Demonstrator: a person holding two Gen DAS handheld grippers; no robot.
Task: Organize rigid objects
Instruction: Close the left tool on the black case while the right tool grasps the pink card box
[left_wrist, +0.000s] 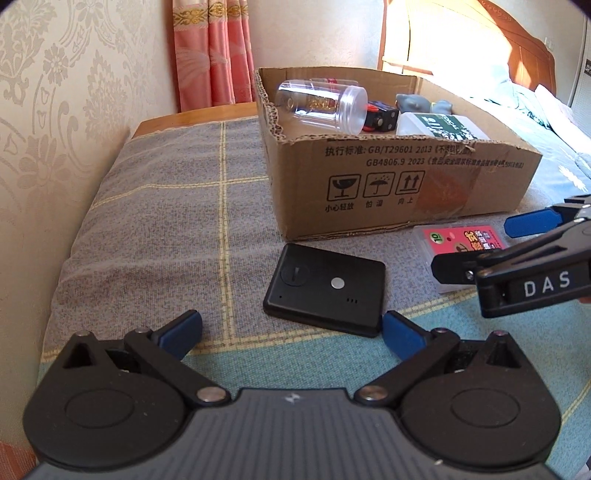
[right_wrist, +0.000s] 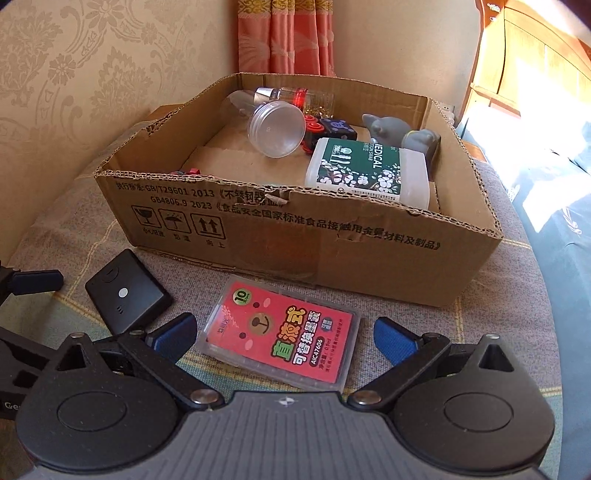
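A flat black device (left_wrist: 325, 290) (right_wrist: 127, 299) lies on the checked cover just ahead of my left gripper (left_wrist: 291, 334), which is open and holds nothing. To its right, a clear case with a pink label (left_wrist: 461, 240) (right_wrist: 284, 339) rests in front of the cardboard box (left_wrist: 406, 173) (right_wrist: 332, 251). My right gripper (right_wrist: 284, 336) (left_wrist: 472, 245) is open, with its blue pads on either side of the case's near end. Inside the box are a clear plastic jar (right_wrist: 275, 127), a white swab box (right_wrist: 365, 170), grey figurines (right_wrist: 391, 127) and a black cube (right_wrist: 338, 129).
The checked cover (left_wrist: 166, 221) sits over a padded surface against the patterned wall (left_wrist: 55, 92). A pink curtain (left_wrist: 210, 51) hangs behind. A wooden headboard (left_wrist: 517, 48) and bedding lie to the right. One finger of the left gripper (right_wrist: 37, 281) shows at the far left of the right wrist view.
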